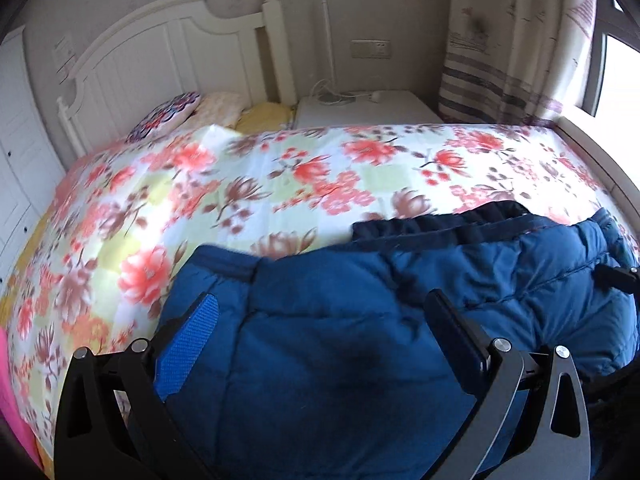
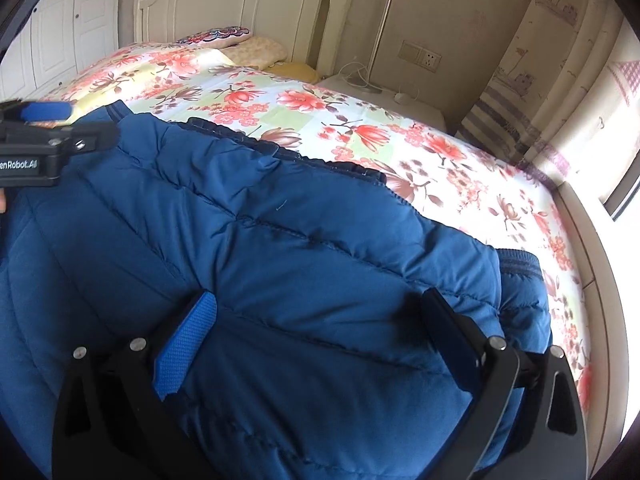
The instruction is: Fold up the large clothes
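Jacket (image 1: 360,344), blue quilted, lies on the bed (image 1: 248,184) at its near edge, over the floral cover. Its near part is cut off by the frame bottom in both wrist views, so full outline and sleeves are hard to make out. Long axis runs roughly across the bed; the dark ribbed hem (image 2: 280,152) faces the headboard (image 1: 168,52). Left tool (image 1: 324,308) spread wide, fingers either side of padded fabric, nothing pinched. Right tool (image 2: 320,304) likewise wide above the jacket. Pillows (image 1: 180,114) lie by the headboard.
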Demonstrator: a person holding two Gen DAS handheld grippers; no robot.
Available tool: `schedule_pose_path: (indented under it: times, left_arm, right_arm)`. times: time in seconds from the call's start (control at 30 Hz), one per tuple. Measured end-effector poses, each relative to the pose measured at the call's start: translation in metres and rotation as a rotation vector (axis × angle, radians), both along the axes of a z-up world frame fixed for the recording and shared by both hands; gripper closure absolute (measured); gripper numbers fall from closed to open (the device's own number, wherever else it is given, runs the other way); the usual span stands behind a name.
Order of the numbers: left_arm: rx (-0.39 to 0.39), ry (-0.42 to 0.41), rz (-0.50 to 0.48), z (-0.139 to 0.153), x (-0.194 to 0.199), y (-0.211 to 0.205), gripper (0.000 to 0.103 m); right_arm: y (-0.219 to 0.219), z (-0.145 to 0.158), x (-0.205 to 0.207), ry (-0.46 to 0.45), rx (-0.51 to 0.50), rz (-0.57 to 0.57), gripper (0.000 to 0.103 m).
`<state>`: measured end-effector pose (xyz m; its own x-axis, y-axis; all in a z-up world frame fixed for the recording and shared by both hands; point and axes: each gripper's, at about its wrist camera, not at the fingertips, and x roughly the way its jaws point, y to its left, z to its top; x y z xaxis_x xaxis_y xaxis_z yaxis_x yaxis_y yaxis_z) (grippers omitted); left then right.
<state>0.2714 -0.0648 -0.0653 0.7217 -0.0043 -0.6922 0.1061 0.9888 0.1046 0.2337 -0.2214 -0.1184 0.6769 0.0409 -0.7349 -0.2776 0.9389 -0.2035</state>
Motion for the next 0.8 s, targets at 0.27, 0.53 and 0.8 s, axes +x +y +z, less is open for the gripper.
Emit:
schedule_pose_path:
  times: [0.27, 0.53, 0.8]
  left_arm:
    - [0.100, 0.152, -0.050, -0.045, 0.055, -0.047, 0.004]
    - [0.061, 0.107, -0.041, -0.052, 0.049, -0.040, 0.004]
    - [0.079, 0.084, -0.035, -0.052, 0.047, -0.043, 0.004]
  right_arm:
    - [-0.001, -0.003, 0.002, 0.031, 0.026, -0.005, 0.003]
    - [0.009, 0.000, -0.003, -0.005, -0.053, -0.015, 0.003]
    - [0.007, -0.001, 0.000, 0.003, -0.050, -0.013, 0.003]
